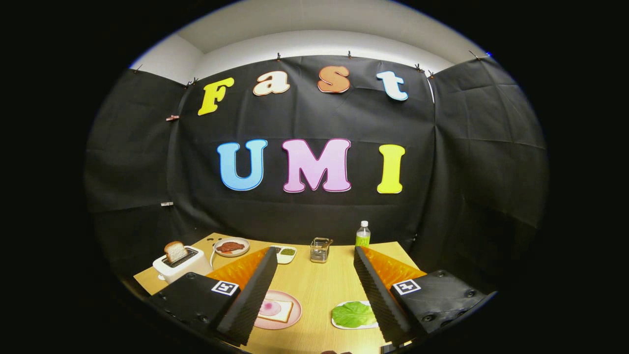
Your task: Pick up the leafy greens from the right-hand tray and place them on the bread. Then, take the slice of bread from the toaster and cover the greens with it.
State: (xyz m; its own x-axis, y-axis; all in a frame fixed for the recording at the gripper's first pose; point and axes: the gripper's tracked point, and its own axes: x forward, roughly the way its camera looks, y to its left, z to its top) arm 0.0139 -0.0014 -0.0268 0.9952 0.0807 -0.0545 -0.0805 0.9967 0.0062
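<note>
Green leaf [353, 314] on its white tray [339, 324] sits btwn our gripper [314, 290] fingers, low and close to the right finger, which cuts off the tray's right side. Fingers spread wide, holding nothing. Bread slice w/ a pink patch [276, 309] lies on a pink plate [290, 298] near the left finger, partly hidden by it. Toaster [179, 265] w/ a slice [174, 251] sticking up stands beyond the left finger on the wood table [319, 285]. Farther back we see a plate w/ sth red-brown [231, 246], small dish [286, 253], wire holder [319, 250], bottle [362, 234]; contents too small to tell.
</note>
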